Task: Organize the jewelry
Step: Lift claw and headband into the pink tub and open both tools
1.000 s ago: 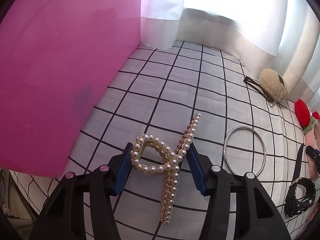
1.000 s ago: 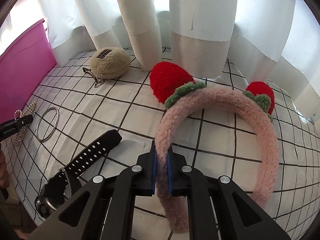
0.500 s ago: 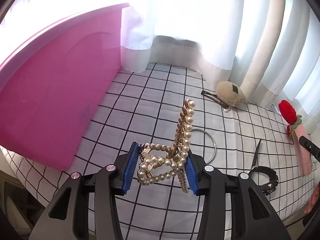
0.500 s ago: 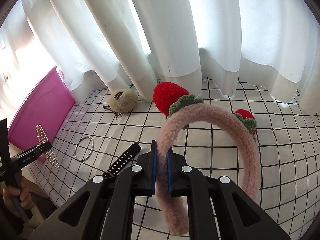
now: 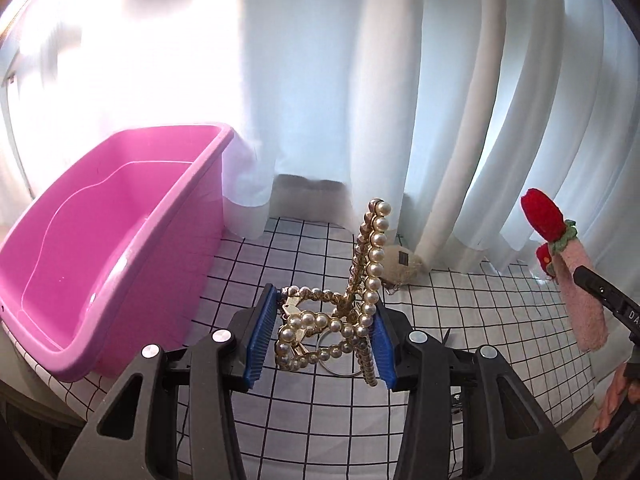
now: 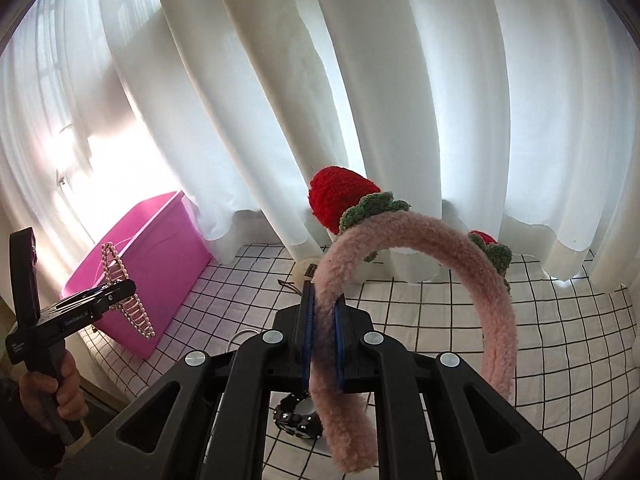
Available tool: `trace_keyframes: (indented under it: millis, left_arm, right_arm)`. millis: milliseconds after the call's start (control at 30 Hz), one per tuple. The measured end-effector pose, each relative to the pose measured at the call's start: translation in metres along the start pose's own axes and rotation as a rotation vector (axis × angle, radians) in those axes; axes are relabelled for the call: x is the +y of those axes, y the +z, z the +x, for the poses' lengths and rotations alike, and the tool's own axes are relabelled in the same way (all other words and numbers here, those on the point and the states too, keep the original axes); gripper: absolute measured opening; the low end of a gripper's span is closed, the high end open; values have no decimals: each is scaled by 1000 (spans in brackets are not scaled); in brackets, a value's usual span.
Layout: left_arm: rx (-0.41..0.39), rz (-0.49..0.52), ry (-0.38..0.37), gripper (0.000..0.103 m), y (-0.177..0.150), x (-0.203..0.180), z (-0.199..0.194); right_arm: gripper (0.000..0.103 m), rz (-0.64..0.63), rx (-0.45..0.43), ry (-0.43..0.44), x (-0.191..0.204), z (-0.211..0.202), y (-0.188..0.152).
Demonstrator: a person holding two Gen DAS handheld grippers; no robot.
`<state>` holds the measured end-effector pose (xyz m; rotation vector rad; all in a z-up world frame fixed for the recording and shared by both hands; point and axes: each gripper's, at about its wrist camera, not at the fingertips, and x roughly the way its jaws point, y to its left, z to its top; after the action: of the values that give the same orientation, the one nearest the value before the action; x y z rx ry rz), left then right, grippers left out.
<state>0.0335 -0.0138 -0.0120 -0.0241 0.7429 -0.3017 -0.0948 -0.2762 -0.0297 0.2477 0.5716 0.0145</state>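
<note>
Pink tub [image 5: 120,248] up-left of the left gripper [image 5: 322,334], nearer than the right. Fluffy headband [image 6: 420,248] pinched edge-on in the right gripper [image 6: 322,344]. Pearl claw clip [image 5: 340,312] clamped, long axis upright.

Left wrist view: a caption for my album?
Left gripper holds a pearl hair claw above the checked cloth, beside a pink tub.

One pink tub [image 5: 120,248], one pearl hair claw [image 5: 340,312], one fuzzy pink headband [image 6: 420,280], one metal ring [image 5: 340,360], one beige plush clip [image 5: 402,266], one black watch [image 6: 300,420].
</note>
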Motion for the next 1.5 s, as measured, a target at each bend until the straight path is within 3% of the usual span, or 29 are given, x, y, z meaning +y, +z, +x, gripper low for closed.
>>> trace_keyframes:
  millis: [300,700,967,1200,1500]
  left_arm:
    - [-120,-24,67,43,41,46,-51]
    - [-204,-83,263,43,76,160,-90]
    - [-131,-133,358,43,75,230,-56]
    - [-30,-150,397,43,55,262,-21]
    - [67,-207,389,45,45,291,-5]
  right_arm:
    - [9,-128,-86,145,84,-2,47]
    - [9,-368,-133,404,244,37,90]
    - [10,-519,-26,495,344,101,94]
    - [10,-568,139,460,391,178,77]
    - [10,-578,273,391,423,236,58]
